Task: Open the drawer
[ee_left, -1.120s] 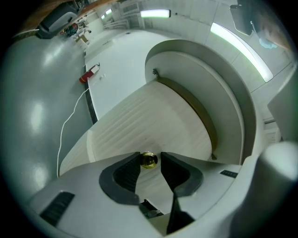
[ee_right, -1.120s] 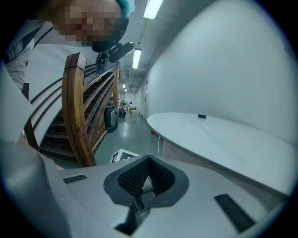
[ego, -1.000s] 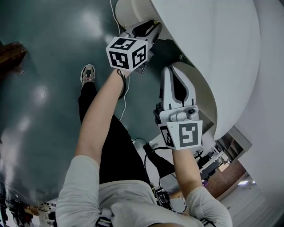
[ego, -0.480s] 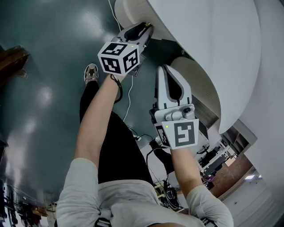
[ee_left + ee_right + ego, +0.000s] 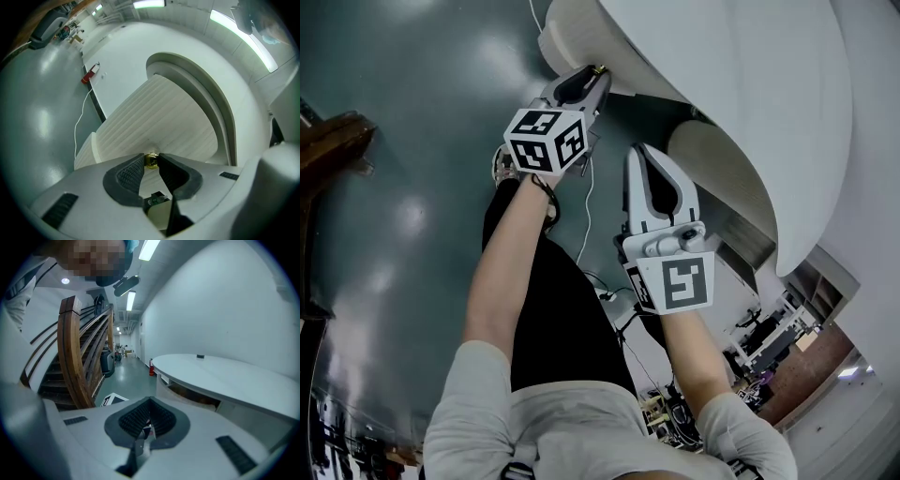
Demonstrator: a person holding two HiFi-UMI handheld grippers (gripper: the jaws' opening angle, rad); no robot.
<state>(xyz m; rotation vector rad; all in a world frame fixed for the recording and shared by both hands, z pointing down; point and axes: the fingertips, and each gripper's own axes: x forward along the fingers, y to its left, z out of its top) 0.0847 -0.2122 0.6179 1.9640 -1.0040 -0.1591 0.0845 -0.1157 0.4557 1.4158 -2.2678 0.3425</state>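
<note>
The drawer front (image 5: 154, 117) is a ribbed cream panel with a small brass knob (image 5: 151, 160). My left gripper (image 5: 151, 159) is shut on that knob, and both ribbed pads (image 5: 131, 173) press its sides. In the head view the left gripper (image 5: 598, 71) reaches the knob (image 5: 601, 67) at the drawer front (image 5: 567, 36), which stands out from under the white tabletop (image 5: 750, 84). My right gripper (image 5: 645, 153) hangs beside it, lower and to the right, shut with nothing between its jaws. It points past the table edge, its pads (image 5: 149, 420) closed together.
A second curved cream panel (image 5: 712, 159) sits under the tabletop, right of the right gripper. A white cable (image 5: 581, 211) runs over the grey-green floor. A red fire extinguisher (image 5: 90, 75) lies by the wall. A wooden staircase (image 5: 79, 357) stands at the left in the right gripper view.
My left gripper has drawn back towards the person with the knob in it, and the drawer front has come out with it. The right gripper stays shut and has hardly shifted.
</note>
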